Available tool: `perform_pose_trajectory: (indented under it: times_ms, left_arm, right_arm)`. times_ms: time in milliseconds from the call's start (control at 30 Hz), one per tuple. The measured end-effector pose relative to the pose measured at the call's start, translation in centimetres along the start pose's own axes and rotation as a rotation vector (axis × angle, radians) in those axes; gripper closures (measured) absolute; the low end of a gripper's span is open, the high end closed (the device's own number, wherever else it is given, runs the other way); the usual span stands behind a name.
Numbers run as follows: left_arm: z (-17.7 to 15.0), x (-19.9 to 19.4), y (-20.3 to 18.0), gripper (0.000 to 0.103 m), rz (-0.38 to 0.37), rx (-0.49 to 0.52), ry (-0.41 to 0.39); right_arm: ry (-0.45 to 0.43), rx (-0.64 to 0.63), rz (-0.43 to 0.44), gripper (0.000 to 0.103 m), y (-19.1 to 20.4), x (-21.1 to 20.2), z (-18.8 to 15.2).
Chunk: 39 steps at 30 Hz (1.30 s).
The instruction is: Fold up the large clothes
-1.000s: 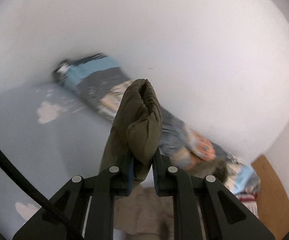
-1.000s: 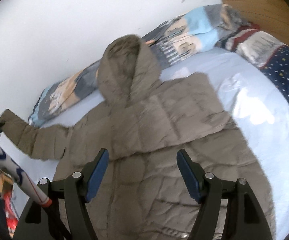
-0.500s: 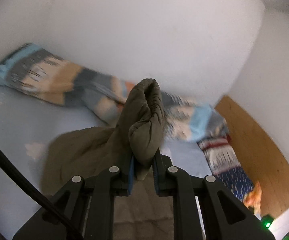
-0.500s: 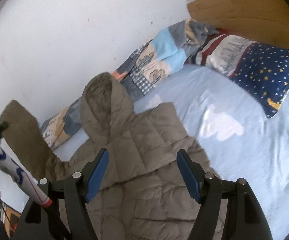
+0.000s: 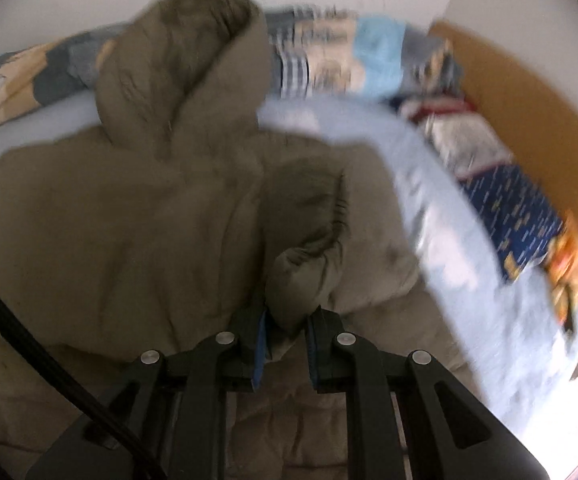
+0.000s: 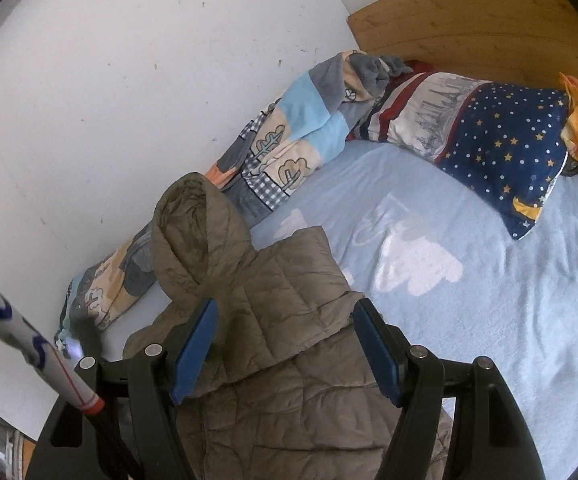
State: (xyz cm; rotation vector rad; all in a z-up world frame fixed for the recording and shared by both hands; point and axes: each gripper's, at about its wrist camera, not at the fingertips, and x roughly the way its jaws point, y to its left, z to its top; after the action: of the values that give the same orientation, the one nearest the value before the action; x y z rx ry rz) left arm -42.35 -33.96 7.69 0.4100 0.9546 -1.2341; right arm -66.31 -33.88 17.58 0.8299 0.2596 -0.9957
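Pale-blue bedsheet (image 6: 469, 320) carries the hooded jacket (image 6: 289, 360), lying flat. Left gripper (image 5: 285, 336), clamped on the sleeve cuff (image 5: 301, 276), carries it over the body; lowering and letting go seems next. Right gripper (image 6: 285, 344) hovers spread, empty.

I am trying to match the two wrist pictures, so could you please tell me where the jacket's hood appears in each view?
Left wrist view: the hood sits upper left, above the left gripper, which is shut on the sleeve cuff.
Right wrist view: the hood lies left of centre, just above the open right gripper.
Shared landmark: the star-patterned pillow by the wooden headboard.
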Motion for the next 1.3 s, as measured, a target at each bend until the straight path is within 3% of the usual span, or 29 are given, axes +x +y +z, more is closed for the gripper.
perform_pose_trajectory:
  times_ms: [67,167,267,300,367,400,433,533,633,767,1000,1100,1233,1300]
  left_arm:
    - [-0.3,0.2,-0.3,0.081,0.016,0.056,0.031]
    - [-0.4,-1.8,-0.5,0.054,-0.064,0.092,0.048]
    - [0.0,-5.8,0.2,0.051,-0.109,0.138,-0.018]
    - [0.3,-7.2,1.0,0.048,-0.105,0.155,-0.046]
    - [1.1,-8.8,2.9,0.044,-0.052,0.162,-0.091]
    - [1.5,-9.4,4.3,0.043,-0.015,0.152,-0.110]
    - [2.1,-9.6,6.4,0.043,0.035,0.137,-0.118]
    - [2.8,-9.4,12.4,0.043,0.233,0.060,-0.115]
    - [2.5,-8.5,18.9,0.043,0.322,-0.064,-0.091]
    - [1.4,-5.6,23.9,0.043,0.318,-0.159,-0.022]
    - [-0.1,-2.8,24.7,0.040,0.304,-0.149,0.000]
    - [0.4,-2.7,24.6,0.040,0.313,-0.151,0.019]
    - [0.0,-6.6,23.5,0.041,0.301,-0.147,-0.017]
    - [-1.0,-8.8,22.8,0.041,0.297,-0.134,-0.032]
  right_arm:
    - [0.005,-0.008,0.001,0.028,0.1,0.2,0.0]
    - [0.009,-0.014,-0.003,0.028,0.3,0.7,0.1]
    - [0.000,-0.002,-0.001,0.028,0.3,1.0,0.5]
    - [0.000,-0.002,0.000,0.028,0.3,1.1,0.6]
    - [0.011,-0.008,0.014,0.037,0.6,1.9,0.5]
    - [0.029,-0.020,0.026,0.050,1.0,2.5,0.3]
    - [0.048,-0.035,0.031,0.054,1.4,3.1,0.0]
    - [0.104,-0.101,0.027,0.060,3.0,5.7,-1.2]
    - [0.182,-0.149,0.039,0.061,4.5,8.8,-2.8]
    - [0.236,-0.230,-0.008,0.061,6.1,13.0,-4.7]
    - [0.432,-0.256,-0.079,0.061,4.5,20.3,-8.2]
    - [0.446,-0.272,-0.090,0.060,4.5,20.9,-8.5]
    - [0.442,-0.268,-0.101,0.060,5.3,19.6,-7.8]
    - [0.394,-0.299,-0.059,0.060,6.5,17.4,-7.0]
